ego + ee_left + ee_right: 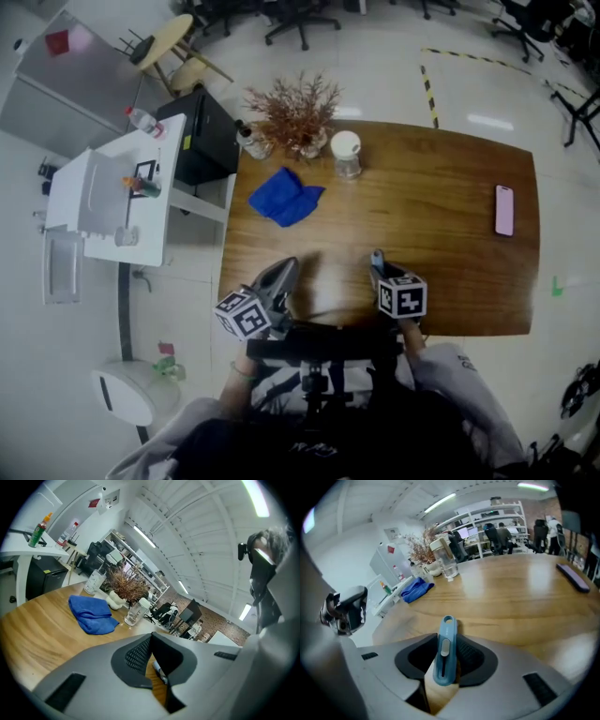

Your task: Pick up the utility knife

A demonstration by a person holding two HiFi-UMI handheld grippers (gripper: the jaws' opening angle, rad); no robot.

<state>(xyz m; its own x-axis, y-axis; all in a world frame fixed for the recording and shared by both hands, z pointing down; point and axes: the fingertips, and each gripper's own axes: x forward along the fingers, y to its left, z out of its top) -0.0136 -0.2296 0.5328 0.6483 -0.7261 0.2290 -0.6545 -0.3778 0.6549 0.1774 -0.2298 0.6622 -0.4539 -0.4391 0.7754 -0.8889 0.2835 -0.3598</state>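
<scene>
I had R claw clamped on utility knife; L claw shut, empty. Vase on surface held dried twigs.

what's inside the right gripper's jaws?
A blue knife, on edge, slider facing the camera, clamped in the right gripper. Table shows below it. Its far side and blade are covered.

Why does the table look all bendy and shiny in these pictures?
Head view: the wide lens bulges the table edges, and lights glare on the floor. Right gripper view: the table bends, pale light patches shine on the wood, and the utility knife looms big near the lens. Left gripper view: ceiling beams bow and the corners go black.
</scene>
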